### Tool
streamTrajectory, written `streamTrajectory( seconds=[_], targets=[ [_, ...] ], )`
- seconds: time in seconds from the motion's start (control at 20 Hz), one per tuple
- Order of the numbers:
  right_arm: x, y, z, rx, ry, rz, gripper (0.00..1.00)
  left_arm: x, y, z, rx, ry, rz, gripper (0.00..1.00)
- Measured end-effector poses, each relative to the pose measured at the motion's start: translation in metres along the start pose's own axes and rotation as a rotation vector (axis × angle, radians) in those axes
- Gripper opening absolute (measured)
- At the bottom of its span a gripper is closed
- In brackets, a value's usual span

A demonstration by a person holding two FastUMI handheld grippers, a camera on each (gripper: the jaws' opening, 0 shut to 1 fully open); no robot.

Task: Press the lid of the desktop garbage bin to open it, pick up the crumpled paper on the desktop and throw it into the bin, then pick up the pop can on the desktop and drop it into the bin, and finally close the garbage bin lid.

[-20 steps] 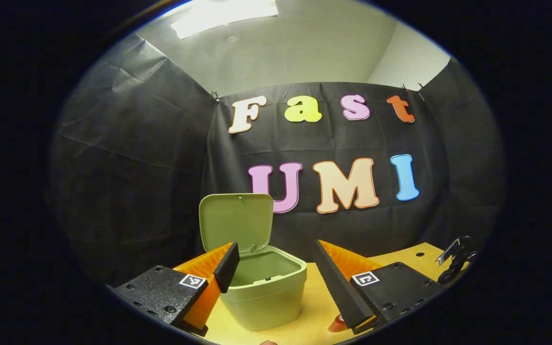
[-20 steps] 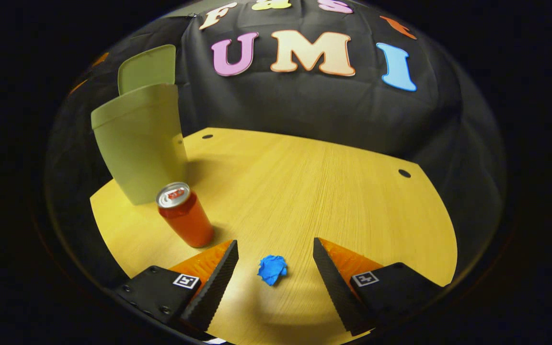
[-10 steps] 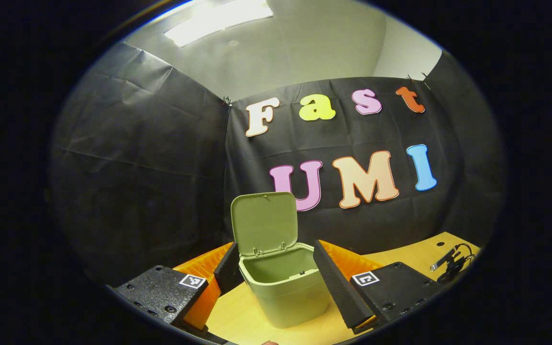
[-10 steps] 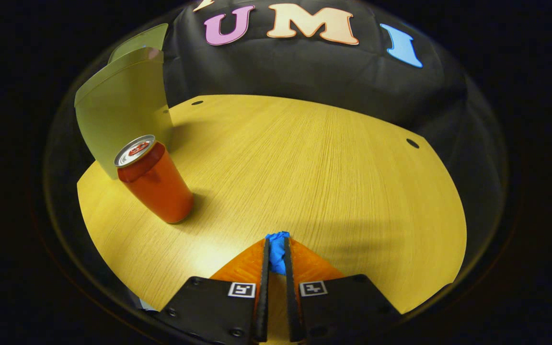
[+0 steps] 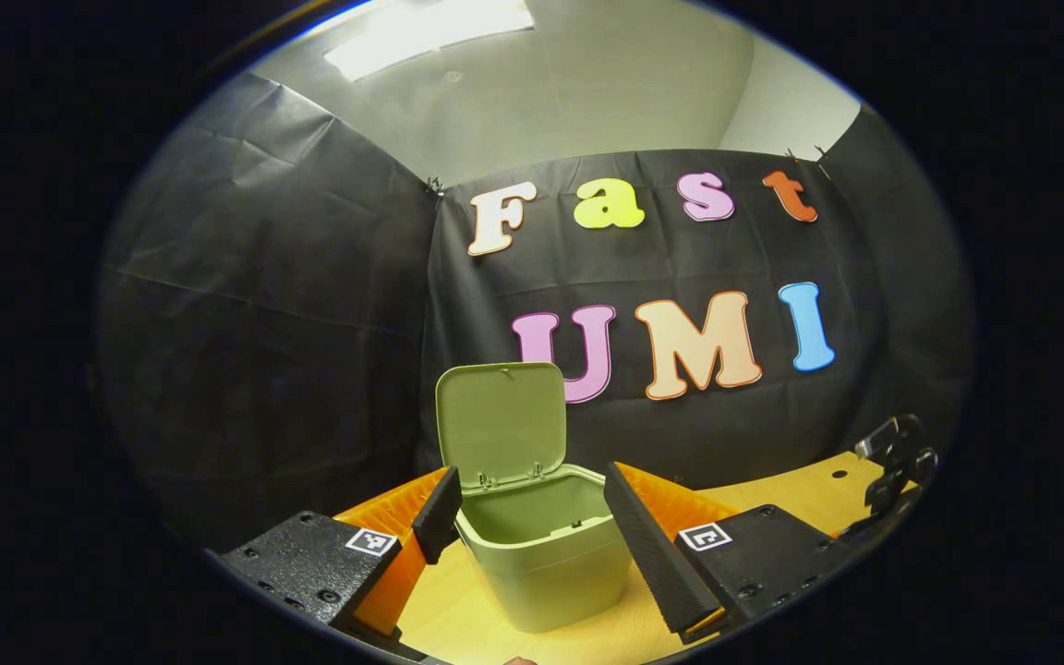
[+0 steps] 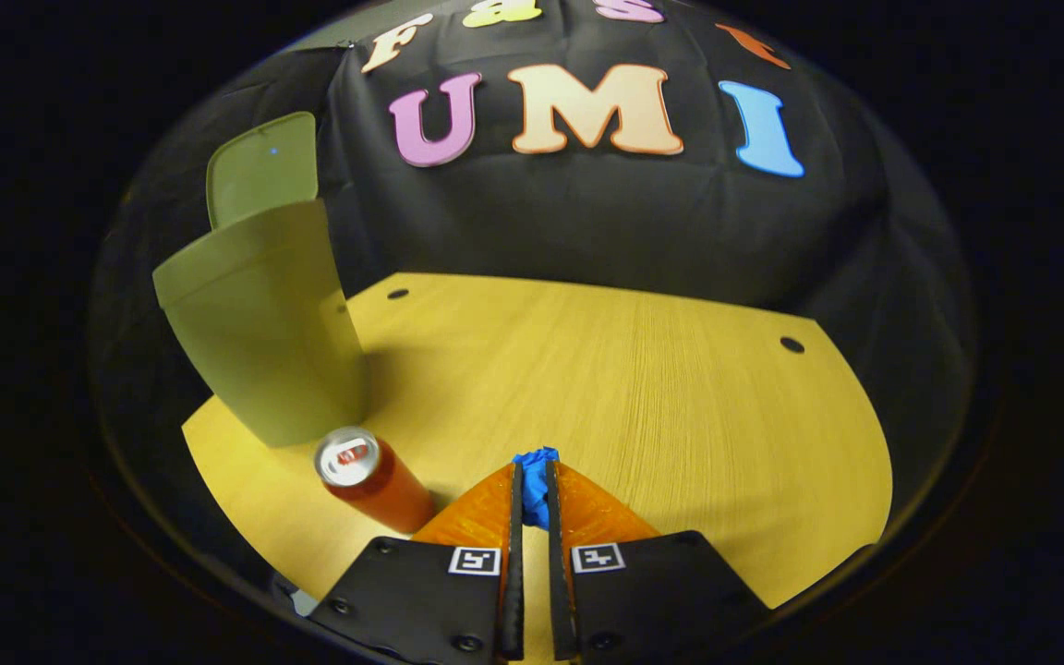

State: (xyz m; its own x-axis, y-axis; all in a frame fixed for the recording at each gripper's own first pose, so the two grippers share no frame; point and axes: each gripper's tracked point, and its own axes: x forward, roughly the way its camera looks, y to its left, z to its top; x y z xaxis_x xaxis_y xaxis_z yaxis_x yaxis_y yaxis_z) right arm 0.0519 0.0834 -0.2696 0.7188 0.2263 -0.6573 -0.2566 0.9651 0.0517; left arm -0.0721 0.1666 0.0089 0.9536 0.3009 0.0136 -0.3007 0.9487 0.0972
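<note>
Right gripper (image 6: 532, 480) clamping blue crumpled paper (image 6: 535, 471) between both fingers, above desktop (image 6: 661, 388). Left gripper (image 5: 529, 499) standing wide apart, holding nothing, facing garbage bin (image 5: 546, 554), lid (image 5: 501, 420) raised. Pop can (image 6: 370, 477) standing near bin.

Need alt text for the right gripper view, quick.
The right hand-held gripper is shut on the blue crumpled paper above the wooden desktop. A red pop can stands at its left before the green bin, lid up.

The bin (image 6: 264, 323) is light green, the can (image 6: 375, 476) red, the paper (image 6: 534, 471) blue, the table (image 6: 634, 388) yellow wood.
</note>
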Motion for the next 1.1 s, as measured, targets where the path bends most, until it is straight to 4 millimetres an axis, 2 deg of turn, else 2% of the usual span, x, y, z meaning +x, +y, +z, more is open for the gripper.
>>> streamTrajectory(
  seconds=[0.05, 0.1, 0.2, 0.25, 0.3, 0.35, 0.45, 0.7, 0.75, 0.8, 0.9, 1.0, 1.05, 1.1],
  targets=[
    [-0.003, 0.006, 0.021, -0.003, -0.043, 0.008, 0.14, 0.001, 0.000, -0.003, -0.004, 0.002, -0.005, 0.94],
    [-0.007, 0.014, 0.040, -0.007, -0.084, 0.018, 0.14, 0.002, 0.001, -0.006, -0.007, 0.012, -0.009, 0.99],
    [-0.014, 0.029, 0.074, -0.025, -0.154, 0.036, 0.14, 0.001, 0.005, -0.012, -0.009, 0.026, -0.013, 0.99],
    [-0.018, 0.038, 0.090, -0.035, -0.181, 0.047, 0.13, 0.002, 0.008, -0.013, -0.011, 0.029, -0.011, 0.94],
    [-0.018, 0.048, 0.103, -0.044, -0.207, 0.060, 0.10, 0.001, 0.011, -0.014, -0.013, 0.031, -0.010, 0.95],
    [-0.018, 0.057, 0.114, -0.057, -0.232, 0.069, 0.13, 0.000, 0.014, -0.016, -0.014, 0.035, -0.008, 0.95],
    [-0.024, 0.073, 0.135, -0.080, -0.279, 0.085, 0.13, 0.000, 0.022, -0.021, -0.016, 0.045, -0.002, 0.94],
    [-0.024, 0.123, 0.169, -0.113, -0.344, 0.136, 0.13, -0.005, 0.045, -0.030, -0.024, 0.064, 0.021, 0.94],
    [-0.023, 0.134, 0.176, -0.121, -0.354, 0.147, 0.13, -0.007, 0.050, -0.033, -0.023, 0.068, 0.023, 0.99],
    [-0.022, 0.143, 0.181, -0.126, -0.365, 0.157, 0.13, -0.008, 0.053, -0.036, -0.022, 0.076, 0.025, 0.94],
    [-0.022, 0.164, 0.191, -0.137, -0.391, 0.175, 0.11, -0.007, 0.060, -0.041, -0.019, 0.086, 0.030, 0.99],
    [-0.020, 0.181, 0.203, -0.156, -0.420, 0.186, 0.13, -0.007, 0.068, -0.044, -0.019, 0.093, 0.034, 0.99],
    [-0.019, 0.191, 0.206, -0.163, -0.429, 0.195, 0.12, -0.009, 0.072, -0.049, -0.018, 0.099, 0.035, 0.95],
    [-0.016, 0.200, 0.209, -0.166, -0.435, 0.204, 0.12, -0.009, 0.075, -0.052, -0.017, 0.106, 0.038, 0.99]
  ],
)
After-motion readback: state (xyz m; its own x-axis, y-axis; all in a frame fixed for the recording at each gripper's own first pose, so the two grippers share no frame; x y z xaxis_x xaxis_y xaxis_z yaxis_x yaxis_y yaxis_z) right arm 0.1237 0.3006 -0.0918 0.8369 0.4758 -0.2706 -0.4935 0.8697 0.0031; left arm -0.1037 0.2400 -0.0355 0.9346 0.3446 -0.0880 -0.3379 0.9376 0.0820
